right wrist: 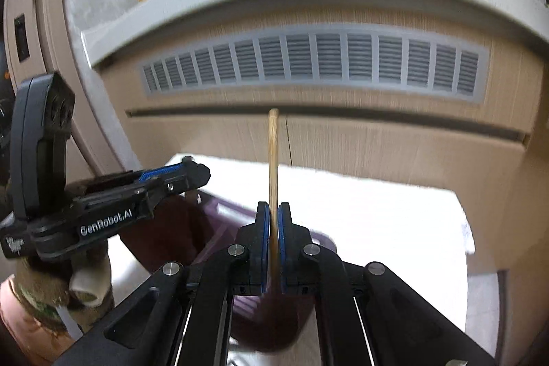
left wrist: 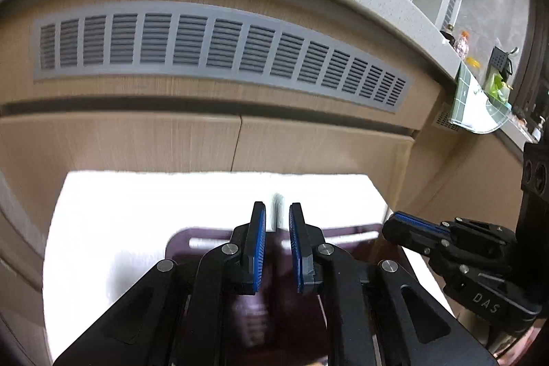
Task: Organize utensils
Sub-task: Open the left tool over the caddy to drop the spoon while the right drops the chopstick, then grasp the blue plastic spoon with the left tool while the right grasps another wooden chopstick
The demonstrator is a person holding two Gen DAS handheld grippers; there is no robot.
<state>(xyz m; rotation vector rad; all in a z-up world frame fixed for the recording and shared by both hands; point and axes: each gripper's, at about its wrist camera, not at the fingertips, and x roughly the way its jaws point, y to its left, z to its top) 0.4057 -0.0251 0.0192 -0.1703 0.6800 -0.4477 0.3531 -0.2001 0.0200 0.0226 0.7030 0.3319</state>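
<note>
Right gripper point(right wrist: 273, 246) clamps a thin wooden utensil point(right wrist: 273, 160), stick pointing to 12 o'clock. Left gripper point(left wrist: 277, 246) is nearly closed on a pale, blurry utensil handle point(left wrist: 277, 206); can't tell what it is. Dark purple bin point(right wrist: 219, 218) sits below both, on white surface point(right wrist: 377, 211).
</note>
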